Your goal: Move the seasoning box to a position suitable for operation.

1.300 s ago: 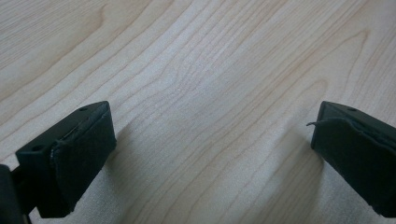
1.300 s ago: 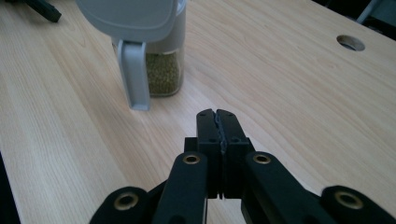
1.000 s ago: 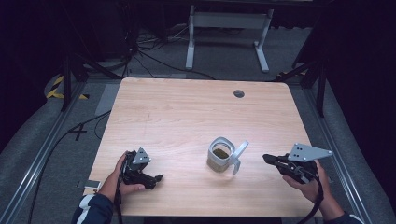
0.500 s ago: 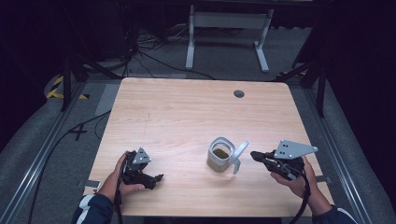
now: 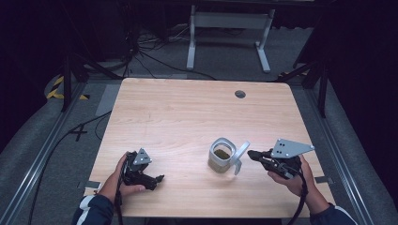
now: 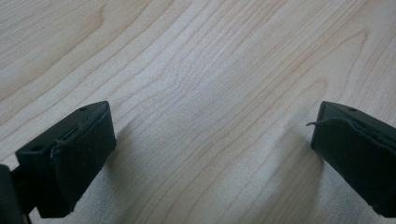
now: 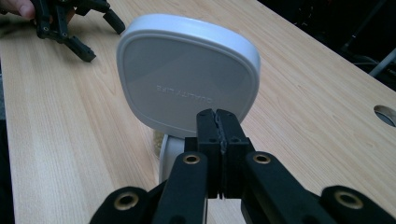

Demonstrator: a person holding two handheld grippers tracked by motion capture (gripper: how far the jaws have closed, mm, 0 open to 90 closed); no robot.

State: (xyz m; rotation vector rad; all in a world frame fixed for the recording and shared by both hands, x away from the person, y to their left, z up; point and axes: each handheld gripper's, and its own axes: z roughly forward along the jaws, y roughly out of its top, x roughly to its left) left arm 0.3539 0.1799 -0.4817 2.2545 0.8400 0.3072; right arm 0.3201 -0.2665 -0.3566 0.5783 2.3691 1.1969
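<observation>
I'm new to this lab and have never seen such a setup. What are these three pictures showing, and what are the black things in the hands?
A person sits at a light wooden table, each hand holding a black two-jaw gripper. The high view looks down from above. The other two pictures come from cameras riding on the grippers. The left gripper rests low over bare wood, jaws wide open, holding nothing. The right gripper has its jaws shut, empty, pointing at a small clear container with brownish contents, whose white rounded-square lid stands flipped open.
</observation>
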